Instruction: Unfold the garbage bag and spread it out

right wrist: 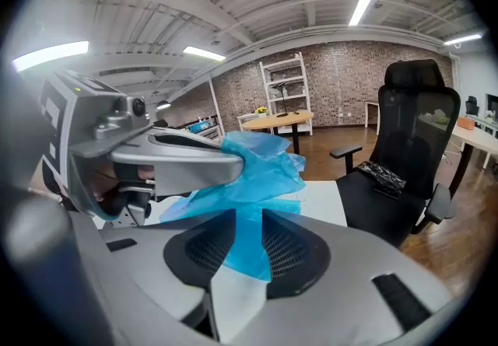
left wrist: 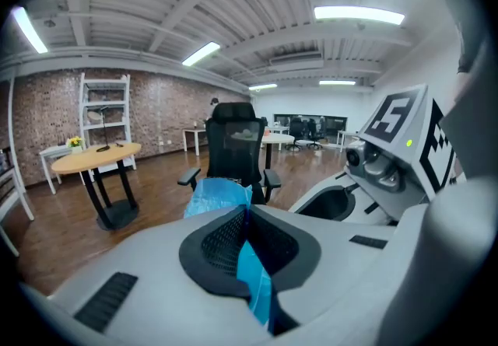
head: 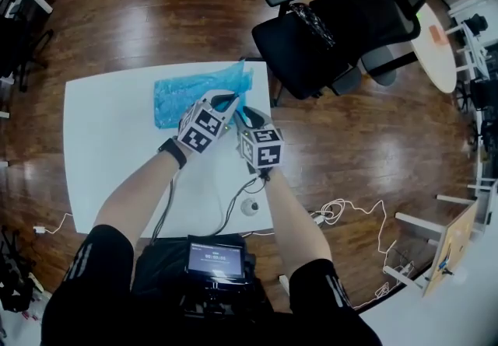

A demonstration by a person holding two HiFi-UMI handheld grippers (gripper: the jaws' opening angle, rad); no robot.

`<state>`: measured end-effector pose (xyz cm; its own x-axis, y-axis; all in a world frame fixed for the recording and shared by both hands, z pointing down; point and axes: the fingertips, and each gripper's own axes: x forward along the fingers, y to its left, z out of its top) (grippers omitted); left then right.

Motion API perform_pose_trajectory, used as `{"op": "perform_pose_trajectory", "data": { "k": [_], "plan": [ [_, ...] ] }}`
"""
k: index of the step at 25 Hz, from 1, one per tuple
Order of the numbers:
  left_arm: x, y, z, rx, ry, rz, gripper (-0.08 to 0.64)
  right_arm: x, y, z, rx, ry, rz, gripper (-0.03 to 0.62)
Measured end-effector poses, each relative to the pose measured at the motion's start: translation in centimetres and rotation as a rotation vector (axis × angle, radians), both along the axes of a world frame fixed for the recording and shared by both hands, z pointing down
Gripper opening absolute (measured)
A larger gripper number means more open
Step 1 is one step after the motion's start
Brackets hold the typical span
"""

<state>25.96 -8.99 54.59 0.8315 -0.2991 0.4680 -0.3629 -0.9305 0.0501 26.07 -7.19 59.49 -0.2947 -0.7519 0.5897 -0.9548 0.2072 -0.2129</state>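
Note:
A blue plastic garbage bag point(head: 187, 96) lies crumpled on the far half of the white table point(head: 101, 158), its right end lifted off the surface. My left gripper point(head: 232, 105) is shut on a fold of the bag point(left wrist: 250, 278), which runs between its pads. Close to its right, my right gripper point(head: 247, 116) is shut on another strip of the same bag point(right wrist: 247, 247). In the right gripper view the left gripper point(right wrist: 167, 162) sits just ahead with blue film bunched at its tip. Both grippers hang a little above the table near its far right corner.
A black office chair point(head: 334, 26) stands just beyond the table's right far corner. A small round device point(head: 249, 207) and cables lie at the table's near edge. A white cable point(head: 350, 216) trails over the wooden floor at the right. Another round table point(head: 436, 49) is farther right.

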Motion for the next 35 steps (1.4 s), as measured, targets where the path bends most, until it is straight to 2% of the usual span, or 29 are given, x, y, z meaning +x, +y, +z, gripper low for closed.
{"op": "perform_pose_trajectory", "data": {
  "k": [9,14,20,26,31,35],
  "plan": [
    [-0.7,0.1,-0.4,0.025,0.006,0.008,0.000,-0.5,-1.8,5.4,-0.143,0.110,-0.058,0.127],
    [-0.9,-0.1,-0.6,0.025,0.014,0.003,0.000,0.4,-0.9,9.2,-0.251,0.168,-0.063,0.127],
    [-1.5,-1.0,-1.5,0.021,0.049,-0.027,0.000,-0.2,-0.9,9.5,-0.251,0.218,-0.096,0.138],
    [-2.1,-1.3,-2.1,0.039,0.056,-0.040,0.000,0.5,-1.0,9.6,-0.253,0.229,-0.081,0.138],
    [-4.0,-1.9,-2.7,0.027,0.067,-0.090,0.000,0.4,-1.0,9.5,-0.256,0.232,-0.080,0.138],
    [-5.9,-2.5,-4.7,0.069,0.087,-0.124,0.000,0.6,-0.9,9.6,-0.258,0.241,-0.074,0.140]
  ]
}}
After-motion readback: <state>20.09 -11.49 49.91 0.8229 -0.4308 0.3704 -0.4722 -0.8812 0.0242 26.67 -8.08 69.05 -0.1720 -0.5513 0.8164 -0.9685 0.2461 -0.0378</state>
